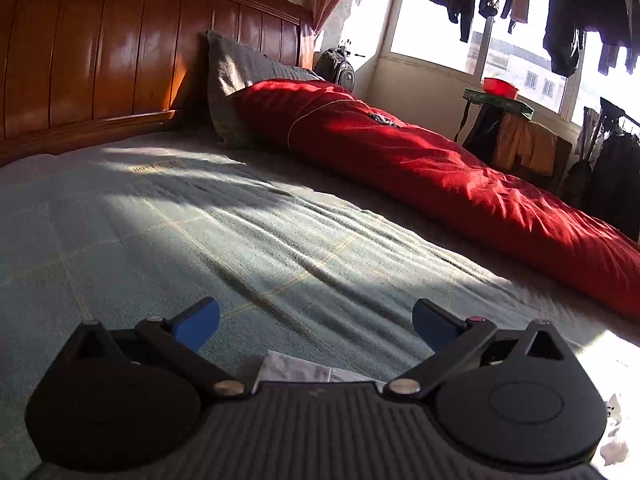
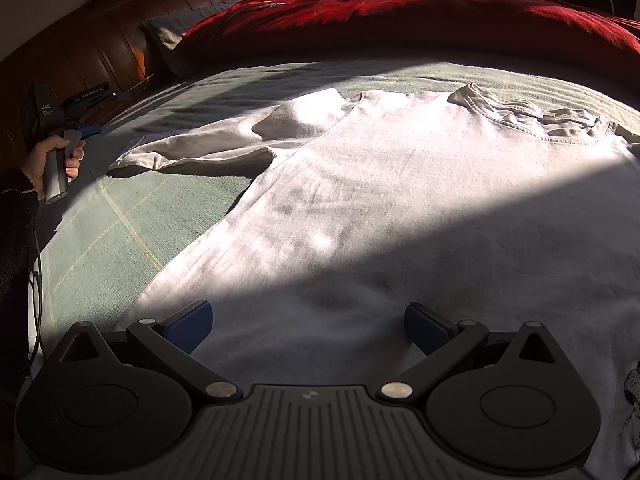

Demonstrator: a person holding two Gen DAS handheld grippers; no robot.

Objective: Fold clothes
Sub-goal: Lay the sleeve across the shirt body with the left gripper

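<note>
Nearest, the right gripper [image 2: 308, 330] hangs with jaws apart over the hem of a white shirt [image 2: 400, 208] spread flat on the bed [image 2: 120, 220], the left gripper [image 1: 316, 326] likewise apart; the shirt looks light and limp, best pinched at sleeve [image 2: 192, 148] or far collar [image 2: 532, 116].

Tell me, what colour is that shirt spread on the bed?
White: the shirt shows best in the right wrist view.

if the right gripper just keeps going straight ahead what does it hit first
Likely the white t-shirt spread on the bed: the open right gripper already hangs low over its hem, though the height is hard to judge.
</note>
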